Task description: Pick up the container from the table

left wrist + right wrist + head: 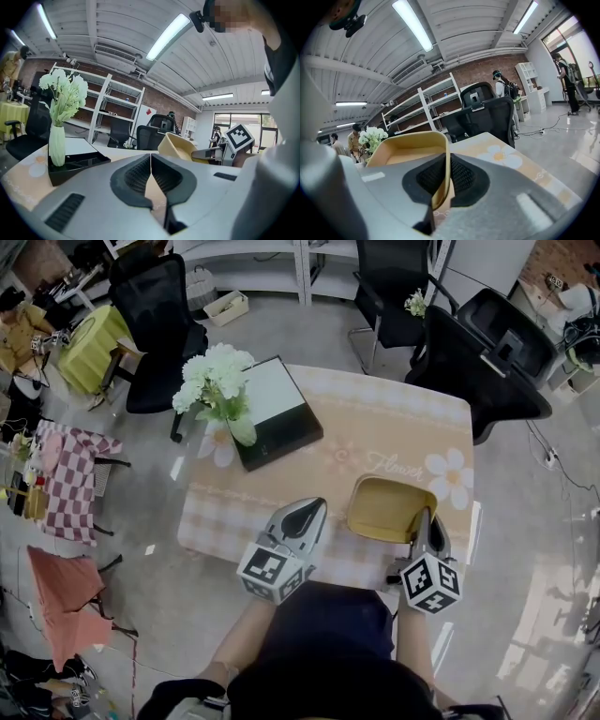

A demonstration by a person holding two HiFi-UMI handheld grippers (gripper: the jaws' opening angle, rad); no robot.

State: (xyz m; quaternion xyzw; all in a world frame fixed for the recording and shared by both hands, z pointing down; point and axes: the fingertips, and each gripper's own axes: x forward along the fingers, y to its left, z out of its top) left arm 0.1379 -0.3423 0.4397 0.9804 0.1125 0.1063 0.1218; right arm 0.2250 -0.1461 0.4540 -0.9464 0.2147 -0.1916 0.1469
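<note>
Head view: one yellow container (pixel 392 510), open-topped with rounded corners and a tan inside, sits over the near right part of the surface (pixel 366 442). Its near wall is pinched between the jaws of the right gripper (pixel 424 521), one pad inside the rim and one outside. The left gripper view shows it tilted, and I cannot tell whether its base touches the surface. The left gripper (pixel 302 513) hovers just beside it to the left with its jaws pressed together on nothing. That makes two grippers, each carrying one marker cube.

Further back on the surface lies one black tray (pixel 281 420) with a white panel. One pale green vase (pixel 242 430) of white flowers (pixel 214 376) stands at its near left corner.

A peach cloth covers the surface, with a checked border and printed white daisies. Around it are a grey floor (pixel 525 521) and several black office chairs. The gripper views add white shelving, a brick wall and strip lights on a white ceiling.
</note>
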